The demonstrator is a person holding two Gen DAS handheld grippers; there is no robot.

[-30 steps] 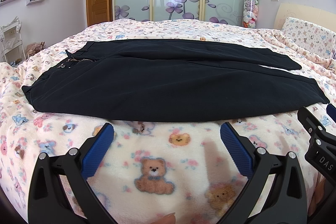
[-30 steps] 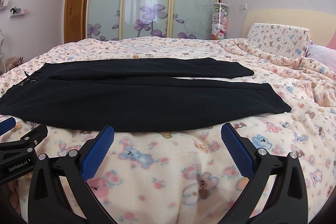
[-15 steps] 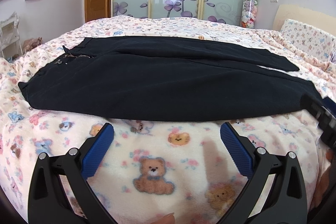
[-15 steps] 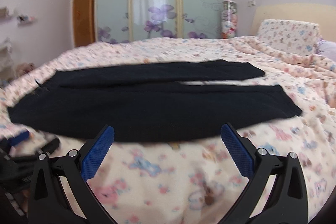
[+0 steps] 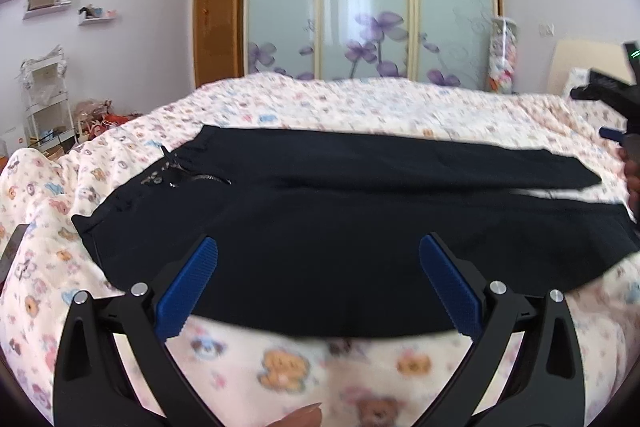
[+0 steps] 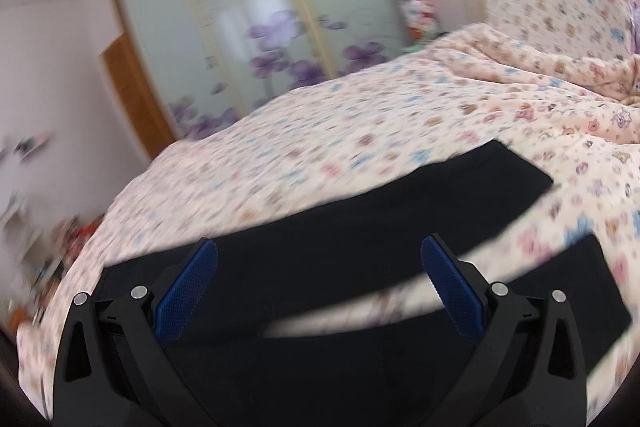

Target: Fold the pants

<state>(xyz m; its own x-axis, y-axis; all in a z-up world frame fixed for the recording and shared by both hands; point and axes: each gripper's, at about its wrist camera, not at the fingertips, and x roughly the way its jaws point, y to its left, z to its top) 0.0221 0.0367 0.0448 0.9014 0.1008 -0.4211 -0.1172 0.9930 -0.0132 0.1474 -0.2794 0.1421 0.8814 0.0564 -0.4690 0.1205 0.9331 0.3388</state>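
Black pants (image 5: 360,227) lie flat across my bear-print bed (image 5: 280,107), wardrobe (image 5: 368,3) behind. My left gripper (image 5: 318,291) and right gripper (image 6: 318,291) hover above them, jaws spread wide, holding nothing.

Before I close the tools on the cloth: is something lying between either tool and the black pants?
Nothing visible: both the left tool and the right tool are open directly over the flat black fabric pants.

Bed (image 5: 280,359) with bear-print blanket; black pants (image 5: 360,227) spread flat across it, legs side by side.
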